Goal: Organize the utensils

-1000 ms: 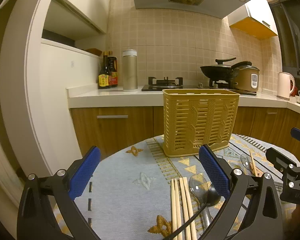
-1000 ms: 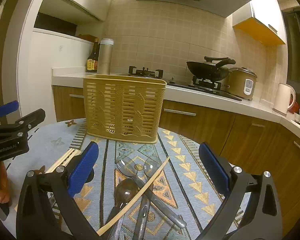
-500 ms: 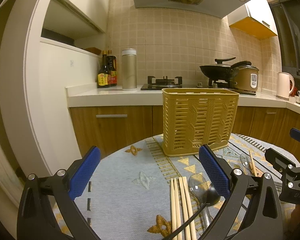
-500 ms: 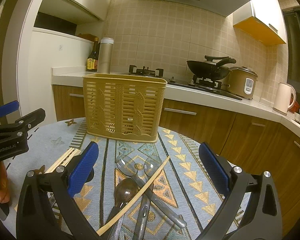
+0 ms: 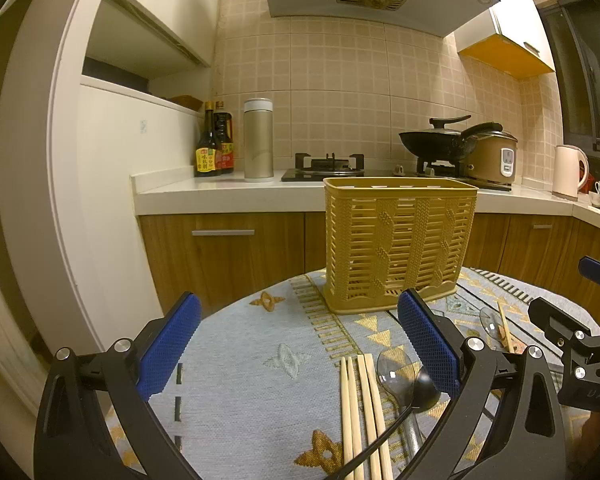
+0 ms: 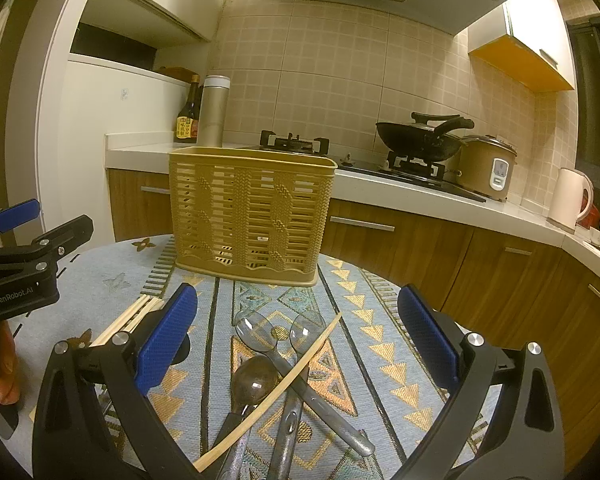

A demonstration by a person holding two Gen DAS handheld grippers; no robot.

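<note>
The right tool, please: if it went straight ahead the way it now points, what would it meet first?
Probably the yellow slatted utensil basket, standing upright ahead on the table. The right tool is open, above the spoons and a single chopstick; depth is uncertain, so a low path might graze them.

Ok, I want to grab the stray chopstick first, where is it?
In the right wrist view the single chopstick lies diagonally across the spoons, low and centre between the right gripper's fingers, in front of the basket.
</note>
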